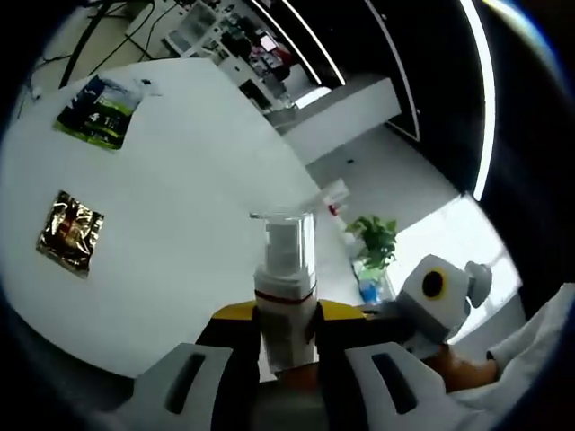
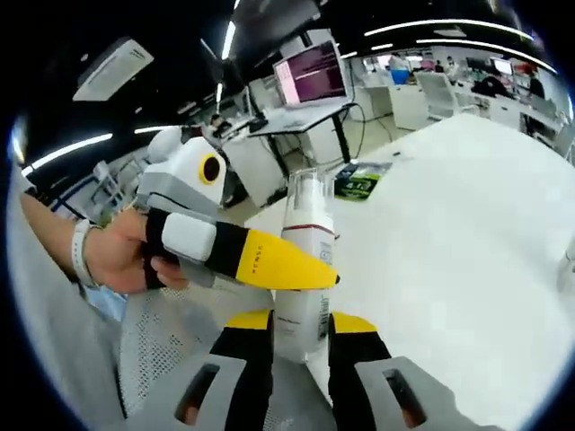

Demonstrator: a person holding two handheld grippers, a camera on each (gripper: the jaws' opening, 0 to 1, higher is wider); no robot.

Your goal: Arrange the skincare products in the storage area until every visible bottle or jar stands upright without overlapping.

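Pump bottle (image 2: 303,269): a white plastic cylinder with a pump head under a clear cap, held upright in the air above the white table (image 2: 467,251); in the left gripper view it (image 1: 286,296) rises at 12 o'clock from between that view's own jaws.
Step in hand: judged to be a two-gripper carry or handover of one skincare product, before it is stood in the storage area.
Right gripper (image 2: 301,332): its yellow-and-black jaws are pinched on the bottle's lower body, at 6 o'clock of the right gripper view.
Left gripper (image 1: 286,337): its jaws are closed on the same bottle below the pump collar; in the right gripper view it (image 2: 334,280) comes in from 9 o'clock, its yellow tip touching the bottle's middle, with a hand (image 2: 121,256) on it.
Next move: one grip is probably to be released so the bottle can be lowered base-first; a level base and a slow release are called for, since a tall narrow bottle is likely to tip.
Textures: smooth glossy bottle wall, small printed text, transparent rigid cap; matte tabletop.
Surroundings: a crinkled gold foil sachet (image 1: 70,232) at 9 o'clock and a green-black packet (image 1: 101,109) at 10 o'clock lie flat on the table in the left gripper view.
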